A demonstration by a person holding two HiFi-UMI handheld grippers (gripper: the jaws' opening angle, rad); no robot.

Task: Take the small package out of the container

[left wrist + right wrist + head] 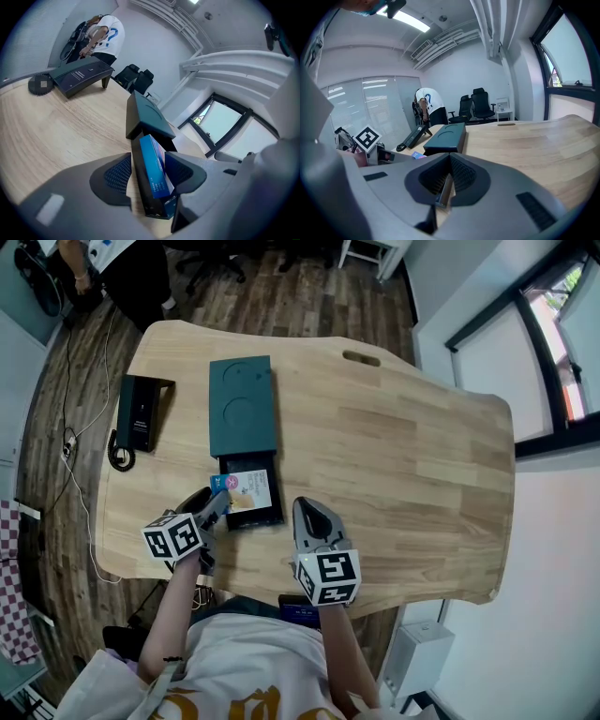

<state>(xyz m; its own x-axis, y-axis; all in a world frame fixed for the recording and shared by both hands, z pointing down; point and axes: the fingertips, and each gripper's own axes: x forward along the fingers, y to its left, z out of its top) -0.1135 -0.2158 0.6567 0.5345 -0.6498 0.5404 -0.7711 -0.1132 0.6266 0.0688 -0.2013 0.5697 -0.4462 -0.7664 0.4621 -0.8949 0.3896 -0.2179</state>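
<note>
Okay, quick rundown.
Table (403, 456): pale wood. It is bare from the container rightward to its right edge. Its near edge runs just under both grippers.
Container (242, 407): a dark teal box lying flat, left of the table's centre.
Tray (259, 519): a black tray slid out of the container's near end, toward the person.
Desk phone (141, 413): sits by the left edge, well apart from the container.
Left gripper (217, 502): at the tray's near left corner, with its jaws apart. The tray wall and the package stand between them. One jaw is against the package, and wood shows beside the other.
Right gripper (307, 510): just right of the tray, with its jaws pressed nearly together and nothing in them.
Small package (248, 488): blue and white, in the tray, with its left edge between the left jaws.
</note>
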